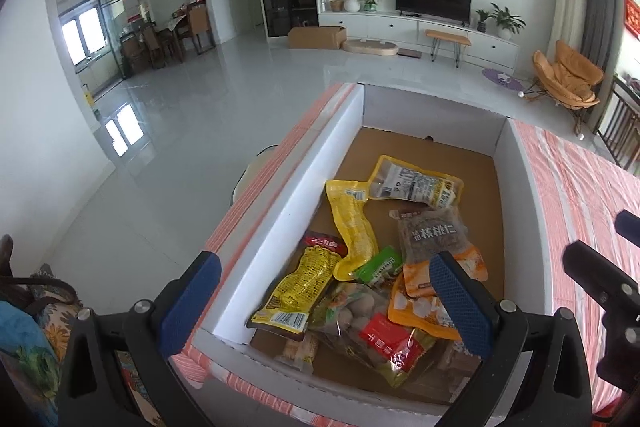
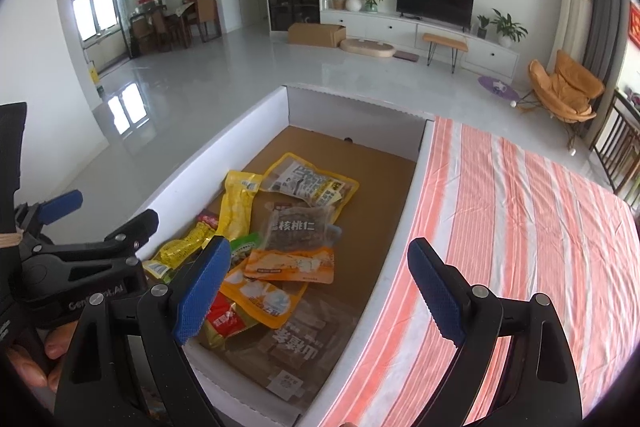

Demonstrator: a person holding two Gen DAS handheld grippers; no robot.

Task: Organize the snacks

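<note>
Both claws spread wide, empty: left gripper (image 1: pixel 324 299) straddles the box's white foam wall, right gripper (image 2: pixel 320 291) its other rim. Below, crinkly snack packets (image 1: pixel 360 267) heap on the box's (image 1: pixel 288 195) brown cardboard floor; striped cloth (image 2: pixel 520 227) alongside.

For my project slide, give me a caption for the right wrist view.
Open right tongs hover over a white box of snack packets beside a striped cloth.
</note>
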